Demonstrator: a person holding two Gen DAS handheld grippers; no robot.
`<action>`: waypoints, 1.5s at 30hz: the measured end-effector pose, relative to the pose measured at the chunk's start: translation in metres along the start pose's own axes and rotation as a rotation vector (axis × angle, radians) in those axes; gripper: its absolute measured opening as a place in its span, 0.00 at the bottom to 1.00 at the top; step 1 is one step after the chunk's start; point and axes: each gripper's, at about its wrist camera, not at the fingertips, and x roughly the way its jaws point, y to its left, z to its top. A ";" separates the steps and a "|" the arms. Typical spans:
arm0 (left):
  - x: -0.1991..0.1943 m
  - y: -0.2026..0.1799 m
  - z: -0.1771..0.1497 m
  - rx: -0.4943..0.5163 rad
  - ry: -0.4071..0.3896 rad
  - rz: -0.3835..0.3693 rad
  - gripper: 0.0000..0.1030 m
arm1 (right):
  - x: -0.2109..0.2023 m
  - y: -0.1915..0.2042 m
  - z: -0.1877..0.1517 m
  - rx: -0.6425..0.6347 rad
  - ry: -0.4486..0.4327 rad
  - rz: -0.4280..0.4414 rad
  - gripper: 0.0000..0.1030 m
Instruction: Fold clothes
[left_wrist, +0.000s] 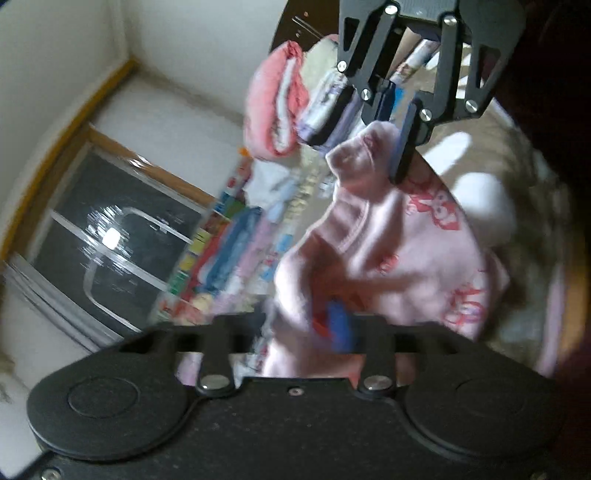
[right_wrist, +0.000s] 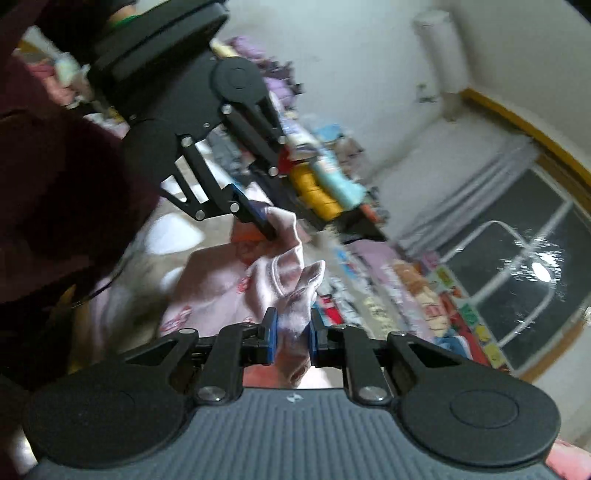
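Right gripper (right_wrist: 291, 330), bottom centre, pinches the pink garment (right_wrist: 221, 280), left gripper (left_wrist: 297, 326) fingers spread; this single-corner hold could slip, so cloth bunches.

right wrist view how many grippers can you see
2. The right gripper is at bottom centre, fingers clamped on the pink garment. The left gripper reaches in from the upper left to the same garment's upper corner.

Blurry beige bed (left_wrist: 476, 155) (apparently), pink garment (left_wrist: 388, 251) atop
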 end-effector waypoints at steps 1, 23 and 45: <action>-0.001 0.002 0.000 -0.022 0.009 -0.027 0.73 | 0.000 0.001 0.001 -0.008 0.003 0.011 0.18; -0.018 0.001 -0.009 -0.192 0.067 -0.292 0.20 | 0.015 0.006 -0.022 0.132 0.131 0.128 0.24; -0.008 0.034 -0.011 -0.393 0.073 -0.737 0.16 | 0.030 -0.035 -0.038 0.439 0.189 0.644 0.27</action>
